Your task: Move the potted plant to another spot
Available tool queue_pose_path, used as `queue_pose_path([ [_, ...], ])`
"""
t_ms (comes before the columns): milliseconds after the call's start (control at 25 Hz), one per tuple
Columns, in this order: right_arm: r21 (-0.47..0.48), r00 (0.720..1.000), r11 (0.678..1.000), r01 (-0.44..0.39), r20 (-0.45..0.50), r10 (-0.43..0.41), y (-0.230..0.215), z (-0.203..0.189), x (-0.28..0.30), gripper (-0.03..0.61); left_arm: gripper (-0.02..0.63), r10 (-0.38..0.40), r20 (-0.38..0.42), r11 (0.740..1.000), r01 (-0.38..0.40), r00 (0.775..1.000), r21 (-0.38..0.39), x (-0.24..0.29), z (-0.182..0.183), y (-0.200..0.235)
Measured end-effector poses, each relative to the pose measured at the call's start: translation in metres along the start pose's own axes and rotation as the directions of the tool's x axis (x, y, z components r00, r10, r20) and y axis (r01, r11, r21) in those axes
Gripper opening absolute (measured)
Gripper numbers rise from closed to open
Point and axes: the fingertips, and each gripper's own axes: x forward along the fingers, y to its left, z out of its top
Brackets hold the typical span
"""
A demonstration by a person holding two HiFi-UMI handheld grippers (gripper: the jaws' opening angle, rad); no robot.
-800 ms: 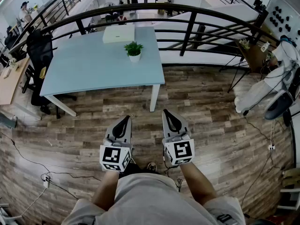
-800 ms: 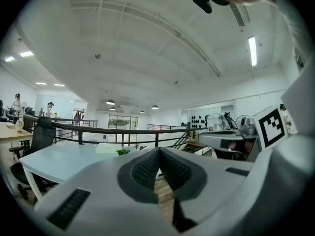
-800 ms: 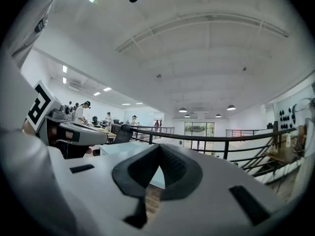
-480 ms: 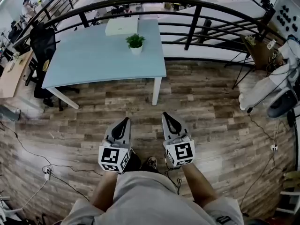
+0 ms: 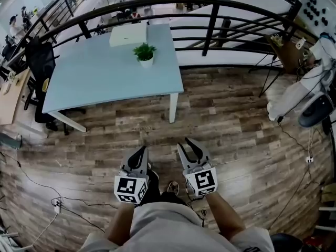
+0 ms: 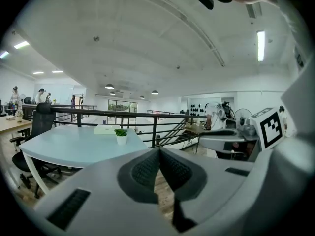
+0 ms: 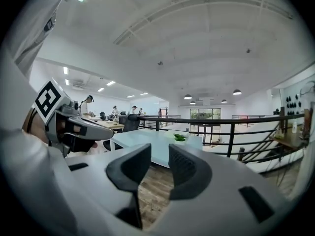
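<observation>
Potted plant first: in the head view it stands in a white pot on the far part of a pale blue table, near the table's right edge. A flat white box lies just behind it. A black railing curves round the far side of the table, and a black office chair stands at its left end. Both grippers are held low over the wooden floor, close to the person's body and well apart from the table. The left gripper and the right gripper sit side by side, both pointing towards the table.

In the left gripper view, that gripper's jaws meet at the tips and have nothing between them. The plant shows small and upright on the table beyond them, with the white box just past it. The right gripper's marker cube shows at the right edge.

In the right gripper view, the jaws stand a little apart with a narrow gap between them. Only floor boards show through the gap, and nothing is gripped. The plant sits on the table top far ahead, just above the right-hand jaw. The left gripper's marker cube is at the left.
</observation>
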Motion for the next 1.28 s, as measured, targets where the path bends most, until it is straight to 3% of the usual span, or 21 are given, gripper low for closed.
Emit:
queue_pose_path([
  [320,-0.019,1.000,1.000,-0.001,-0.021,0.000,-0.004,0.012,0.080,0.155,0.012,-0.002,0.029,0.999,0.002,1.000,-0.033,0.039,0.017,0.073],
  [640,-0.038,0.998,0.999,0.032,-0.059,-0.035,-0.008,0.036,0.174,0.212,0.012,-0.060,0.077,0.998,0.061,0.995,-0.017,0.096,0.063,0.165],
  [840,-0.036,0.995,0.997,0.064,-0.073,-0.066,-0.014,0.043,0.219,0.230,0.012,-0.083,0.076,0.996,0.086,0.994,-0.033,0.119,0.070,0.208],
  [1280,-0.033,0.990,0.997,0.067,-0.120,-0.071,-0.038,0.031,0.283,0.279,0.012,-0.083,0.045,0.994,0.086,0.996,-0.072,0.174,0.070,0.263],
])
